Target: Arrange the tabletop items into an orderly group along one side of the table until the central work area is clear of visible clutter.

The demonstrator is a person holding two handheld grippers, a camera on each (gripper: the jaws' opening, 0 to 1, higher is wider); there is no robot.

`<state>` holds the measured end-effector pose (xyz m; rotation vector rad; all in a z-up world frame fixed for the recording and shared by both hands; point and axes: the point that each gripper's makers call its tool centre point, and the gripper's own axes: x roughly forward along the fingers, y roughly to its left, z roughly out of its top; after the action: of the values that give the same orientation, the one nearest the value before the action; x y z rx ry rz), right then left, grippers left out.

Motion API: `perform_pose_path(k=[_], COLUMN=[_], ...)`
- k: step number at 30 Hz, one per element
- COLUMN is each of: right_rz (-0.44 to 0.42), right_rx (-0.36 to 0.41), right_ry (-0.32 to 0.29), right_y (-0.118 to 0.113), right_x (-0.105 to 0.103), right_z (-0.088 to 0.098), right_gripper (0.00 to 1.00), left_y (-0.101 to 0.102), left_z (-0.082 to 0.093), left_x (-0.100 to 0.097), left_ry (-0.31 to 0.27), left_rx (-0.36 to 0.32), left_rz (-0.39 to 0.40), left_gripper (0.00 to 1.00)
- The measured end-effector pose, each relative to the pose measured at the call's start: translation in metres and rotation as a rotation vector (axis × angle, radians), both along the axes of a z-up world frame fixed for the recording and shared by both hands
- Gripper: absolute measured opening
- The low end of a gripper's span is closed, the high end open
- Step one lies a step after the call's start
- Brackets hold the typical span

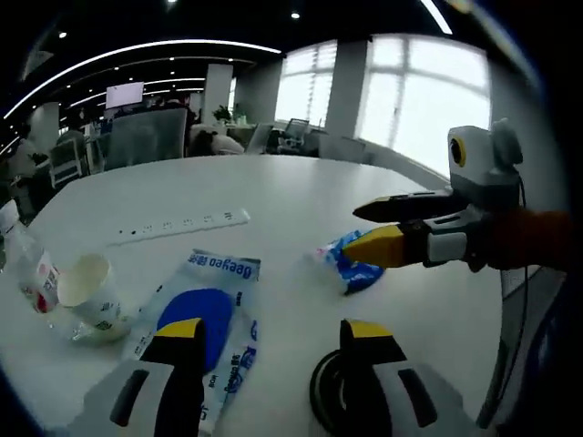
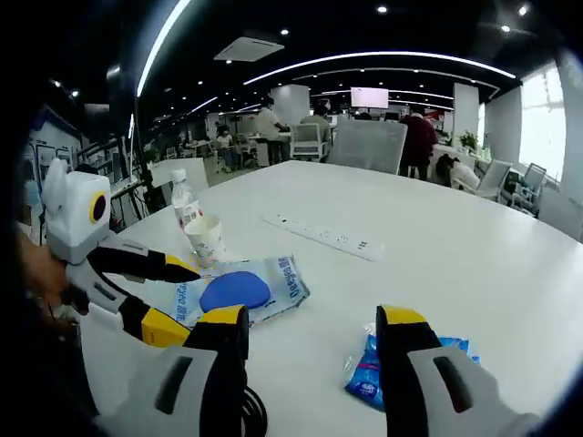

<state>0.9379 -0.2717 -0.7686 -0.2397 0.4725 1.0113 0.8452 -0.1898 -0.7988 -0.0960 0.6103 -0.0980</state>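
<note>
1. In the left gripper view, our left hand-held gripper (image 1: 273, 350) sits at the bottom with its jaws spread, holding nothing.
2. Our right hand-held gripper (image 1: 364, 228) comes in from the right, jaws apart, over the small blue packet (image 1: 351, 264).
3. The big blue pouch (image 1: 211, 319) lies at lower left on the white tabletop (image 1: 301, 196).
4. The paper cup (image 1: 89, 291) and bottle (image 1: 27, 264) stand at far left.
5. The power strip (image 1: 182, 225) lies behind them.

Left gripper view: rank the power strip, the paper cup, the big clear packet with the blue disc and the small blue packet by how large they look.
1. Big clear packet, though it lies nearest.
2. Power strip, long but thin.
3. Paper cup and small blue packet look alike; I won't rank them.
</note>
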Motion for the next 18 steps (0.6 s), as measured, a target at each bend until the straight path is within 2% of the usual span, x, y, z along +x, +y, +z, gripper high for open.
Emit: perform_pose_path(k=[10, 18], right_rz=[0.093, 0.132], right_rx=[-0.032, -0.068], right_ry=[0.024, 0.038], right_y=[0.030, 0.041], right_x=[0.009, 0.023], right_z=[-0.011, -0.025], right_gripper=[0.58, 0.56], left_y=[0.036, 0.052], left_z=[-0.003, -0.020], left_x=[-0.028, -0.051], left_ry=[-0.003, 0.028], left_rx=[-0.021, -0.043], left_rz=[0.161, 0.280], left_gripper=[0.60, 0.59])
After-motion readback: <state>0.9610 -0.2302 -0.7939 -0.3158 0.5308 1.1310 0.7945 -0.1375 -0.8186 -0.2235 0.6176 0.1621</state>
